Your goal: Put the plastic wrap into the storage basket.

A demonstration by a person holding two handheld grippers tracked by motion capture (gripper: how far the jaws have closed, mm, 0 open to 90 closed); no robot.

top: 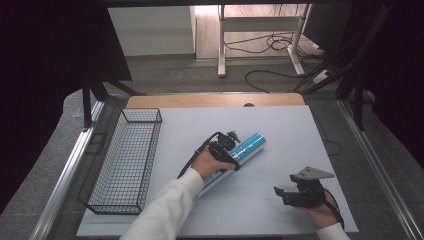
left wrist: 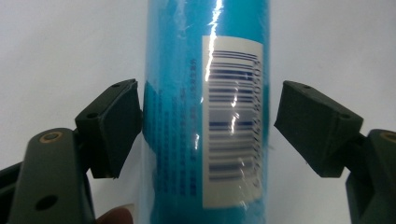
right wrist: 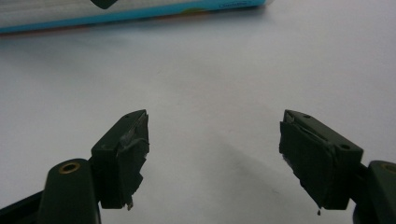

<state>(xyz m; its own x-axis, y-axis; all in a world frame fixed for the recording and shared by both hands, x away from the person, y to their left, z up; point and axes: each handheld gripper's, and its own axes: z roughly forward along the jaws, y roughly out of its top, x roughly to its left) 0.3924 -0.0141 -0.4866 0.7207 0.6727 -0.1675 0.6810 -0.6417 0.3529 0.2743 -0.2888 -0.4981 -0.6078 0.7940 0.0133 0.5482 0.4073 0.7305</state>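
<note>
Blue tube [left wrist: 205, 116] lies flat on desk [top: 280, 135], beside wire basket [top: 127, 160]. Left claw [left wrist: 208, 126] straddles tube: one pad touching, other just clear, not clamped. Right claw [right wrist: 215, 154] apart, empty, idle. Advice: centre tube between pads, close squarely mid-length before lifting.

The right claw [right wrist: 212, 156] stands wide open over the bare white bench [right wrist: 210, 84], nothing between its two black jaws, while a blue-and-white tube [right wrist: 116, 14] lies well beyond along the top edge.
</note>
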